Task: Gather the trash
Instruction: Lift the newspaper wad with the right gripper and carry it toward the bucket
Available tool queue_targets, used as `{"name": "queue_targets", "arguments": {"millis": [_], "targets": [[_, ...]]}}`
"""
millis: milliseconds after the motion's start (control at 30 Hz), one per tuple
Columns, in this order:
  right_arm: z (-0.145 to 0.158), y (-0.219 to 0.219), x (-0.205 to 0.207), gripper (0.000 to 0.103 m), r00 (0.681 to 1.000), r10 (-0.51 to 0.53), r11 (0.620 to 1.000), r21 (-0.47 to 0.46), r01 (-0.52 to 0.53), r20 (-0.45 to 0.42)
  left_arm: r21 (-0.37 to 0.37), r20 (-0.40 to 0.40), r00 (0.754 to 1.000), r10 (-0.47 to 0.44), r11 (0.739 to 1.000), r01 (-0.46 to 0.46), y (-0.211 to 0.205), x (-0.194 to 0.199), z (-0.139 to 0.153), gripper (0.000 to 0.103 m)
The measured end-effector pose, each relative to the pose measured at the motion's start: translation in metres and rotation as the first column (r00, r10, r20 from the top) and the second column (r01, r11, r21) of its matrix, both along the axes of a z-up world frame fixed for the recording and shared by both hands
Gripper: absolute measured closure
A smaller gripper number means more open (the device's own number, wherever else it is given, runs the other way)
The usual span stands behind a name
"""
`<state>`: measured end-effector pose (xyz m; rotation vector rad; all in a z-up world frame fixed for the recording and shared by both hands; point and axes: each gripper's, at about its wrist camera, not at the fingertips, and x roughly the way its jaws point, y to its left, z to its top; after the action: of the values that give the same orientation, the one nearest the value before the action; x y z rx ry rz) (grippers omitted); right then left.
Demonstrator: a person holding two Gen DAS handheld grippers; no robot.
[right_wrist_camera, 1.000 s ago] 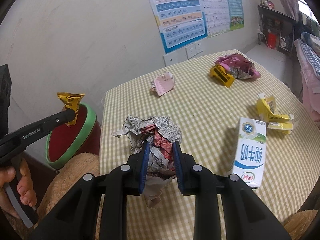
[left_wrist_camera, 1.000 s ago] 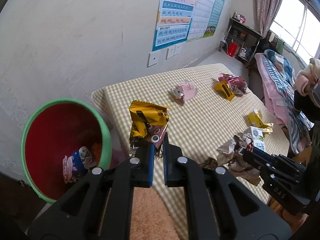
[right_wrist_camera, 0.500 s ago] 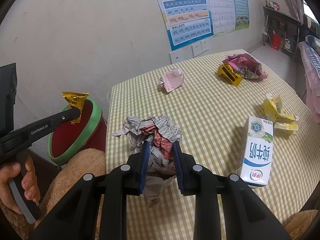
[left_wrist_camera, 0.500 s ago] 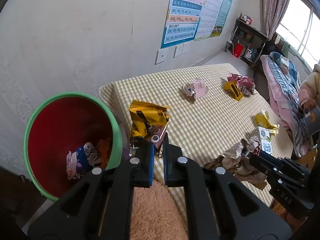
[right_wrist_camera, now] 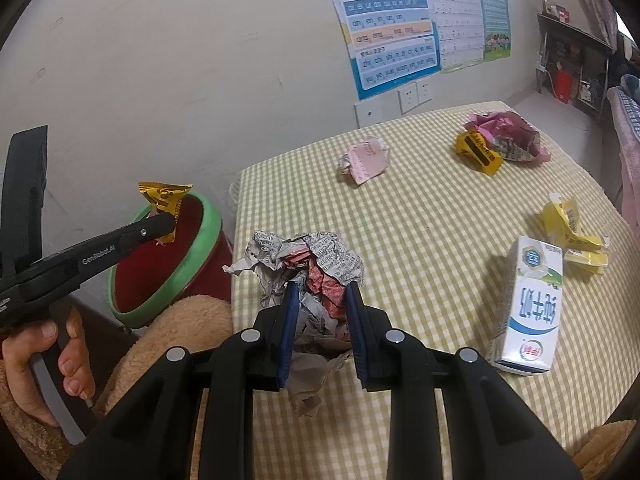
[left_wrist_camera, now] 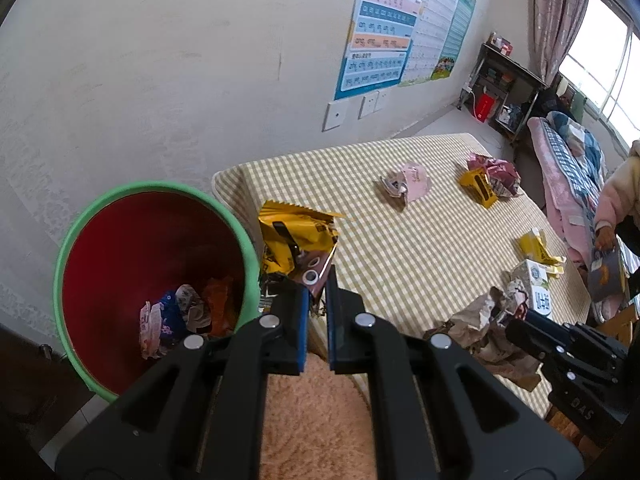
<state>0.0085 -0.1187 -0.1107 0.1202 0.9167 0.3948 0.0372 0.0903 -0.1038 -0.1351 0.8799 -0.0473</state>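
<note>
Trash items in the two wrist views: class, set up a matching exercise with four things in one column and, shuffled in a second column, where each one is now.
Things:
1. yellow wrapper
2. crumpled newspaper
3. milk carton
4. pink paper

Places:
A. standing on the checked table, nothing gripping it
B. between the left gripper fingers, beside the green bin
C. lying crumpled toward the table's far side
D. between the right gripper fingers

Pairs: 1-B, 2-D, 3-A, 4-C

It was a room in a home. A bed (left_wrist_camera: 560, 160) with blankets stood by the window (left_wrist_camera: 600, 60), learning posters (left_wrist_camera: 380, 28) hung on the wall, and a checked cloth covered the tabletop (left_wrist_camera: 420, 248).
</note>
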Motion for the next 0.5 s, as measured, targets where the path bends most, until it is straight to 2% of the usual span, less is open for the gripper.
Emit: {"name": "queue_targets", "arguments": {"millis": [200,500], "targets": [[0.008,0.02,0.008,0.079,0.999,0.039,0.999,0.022,-0.039,-0.006,0.011,0.017,0.999,0.049,0.999,-0.049,0.025,-0.002,0.0,0.096],[0.018,0.074,0.037,0.079,0.991,0.13,0.99,0.067,-0.128,-0.017,0.03,0.021,0.982,0.188,0.982,-0.188,0.086,-0.009,-0.003,0.096]]}}
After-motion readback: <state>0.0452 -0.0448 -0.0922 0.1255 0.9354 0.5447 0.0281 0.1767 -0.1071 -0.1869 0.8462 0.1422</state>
